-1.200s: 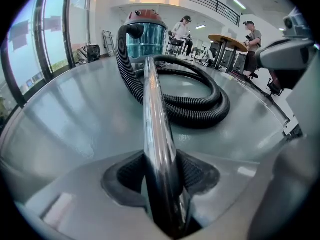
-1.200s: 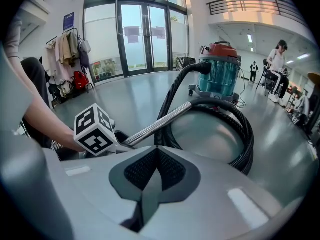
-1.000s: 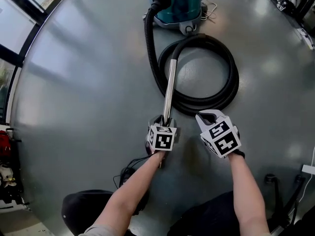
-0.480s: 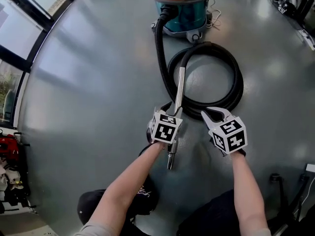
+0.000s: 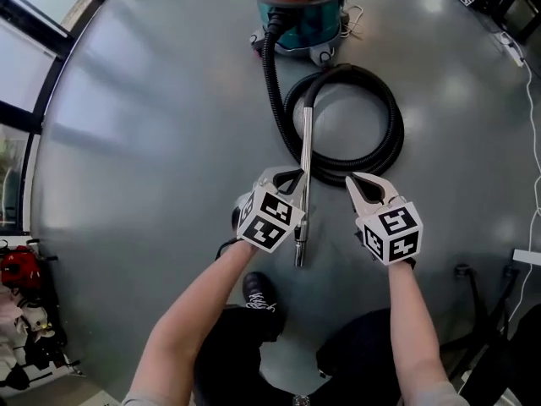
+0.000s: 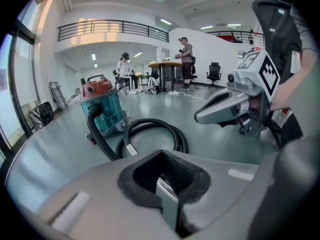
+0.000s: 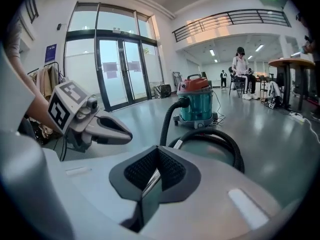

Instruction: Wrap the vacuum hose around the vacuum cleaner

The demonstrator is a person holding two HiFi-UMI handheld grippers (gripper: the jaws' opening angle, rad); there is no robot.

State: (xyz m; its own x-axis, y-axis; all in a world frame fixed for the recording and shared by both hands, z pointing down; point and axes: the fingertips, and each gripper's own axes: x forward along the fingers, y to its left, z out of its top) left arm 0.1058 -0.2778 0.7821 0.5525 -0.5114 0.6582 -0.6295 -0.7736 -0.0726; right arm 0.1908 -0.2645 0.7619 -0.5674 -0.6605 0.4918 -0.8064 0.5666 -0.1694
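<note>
Drawn back since a second ago, the metal wand (image 5: pixel 304 150) is sticking out behind the left gripper (image 5: pixel 286 178) clamping it, the right gripper (image 5: pixel 355 184) hovering closed and empty beside it, hose (image 5: pixel 393 134) and vacuum cleaner (image 5: pixel 304 11) lying ahead.

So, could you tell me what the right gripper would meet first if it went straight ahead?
Probably the near side of the coiled hose, just ahead of the right gripper, though depth is unclear.

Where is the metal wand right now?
In the head view the metal wand runs down the centre from the hose coil, held in the left gripper, its free end left of the right gripper.
</note>
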